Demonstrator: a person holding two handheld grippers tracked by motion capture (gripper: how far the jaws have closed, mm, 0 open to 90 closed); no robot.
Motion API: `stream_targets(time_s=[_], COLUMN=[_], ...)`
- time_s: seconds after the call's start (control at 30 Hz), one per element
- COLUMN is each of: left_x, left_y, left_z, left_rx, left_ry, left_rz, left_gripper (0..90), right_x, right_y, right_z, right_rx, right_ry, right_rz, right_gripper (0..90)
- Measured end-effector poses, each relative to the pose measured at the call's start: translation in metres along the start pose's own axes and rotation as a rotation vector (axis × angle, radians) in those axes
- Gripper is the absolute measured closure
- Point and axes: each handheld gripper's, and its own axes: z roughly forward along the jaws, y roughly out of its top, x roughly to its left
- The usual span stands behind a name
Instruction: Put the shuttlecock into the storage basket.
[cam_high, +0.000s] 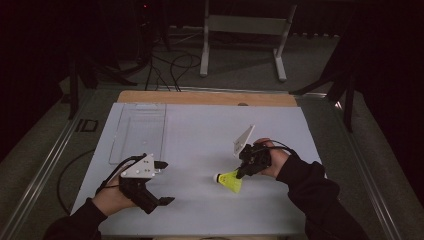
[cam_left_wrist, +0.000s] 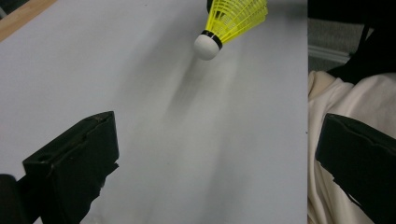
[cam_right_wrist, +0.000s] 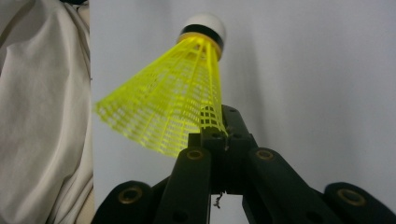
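A yellow plastic shuttlecock (cam_high: 231, 180) with a white cork tip hangs just above the white table top, cork pointing left. My right gripper (cam_high: 242, 173) is shut on the rim of its skirt; in the right gripper view the jaws pinch the mesh edge of the shuttlecock (cam_right_wrist: 175, 98). My left gripper (cam_high: 164, 182) is at the lower left, jaws wide open and empty, pointing right toward the shuttlecock (cam_left_wrist: 231, 23), which shows at the top of the left gripper view, well beyond the jaws.
A clear plastic tray (cam_high: 140, 131) lies on the white sheet (cam_high: 200, 130) at the back left. A wooden strip (cam_high: 205, 98) runs along the table's far edge. Behind it stands a white frame (cam_high: 245, 35) amid floor cables. Pale cloth (cam_left_wrist: 345, 102) lies off the sheet's near edge.
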Motion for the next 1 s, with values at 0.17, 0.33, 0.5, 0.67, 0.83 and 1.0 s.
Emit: stream_targets(time_s=[0.17,0.33,0.5,0.67,0.83,1.0], left_x=[0.001,0.005,0.006,0.007,0.006,0.005], left_y=[0.013,0.027,0.040,0.049,0.055,0.060], left_z=[0.007,0.015,0.024,0.035,0.050,0.064], left_rx=[0.028,0.049,0.074,0.084,0.110,0.132], left_ry=[-0.020,-0.044,-0.065,-0.100,-0.129,-0.154], left_rz=[0.044,0.082,0.125,0.157,0.184,0.209], left_gripper=[0.1,0.2,0.2,0.2,0.6,2.6], right_x=[0.005,0.010,0.014,0.017,0.021,0.025], right_y=[0.002,0.006,0.010,0.012,0.015,0.018], right_z=[0.001,0.000,0.000,-0.001,-0.002,-0.002], right_rx=[0.018,0.006,0.021,0.007,0.003,-0.003], right_ry=[0.009,0.024,0.025,0.040,0.053,0.063], right_rz=[-0.015,-0.029,-0.044,-0.059,-0.065,-0.075], right_gripper=[90.0,90.0,90.0,90.0,90.0,90.0])
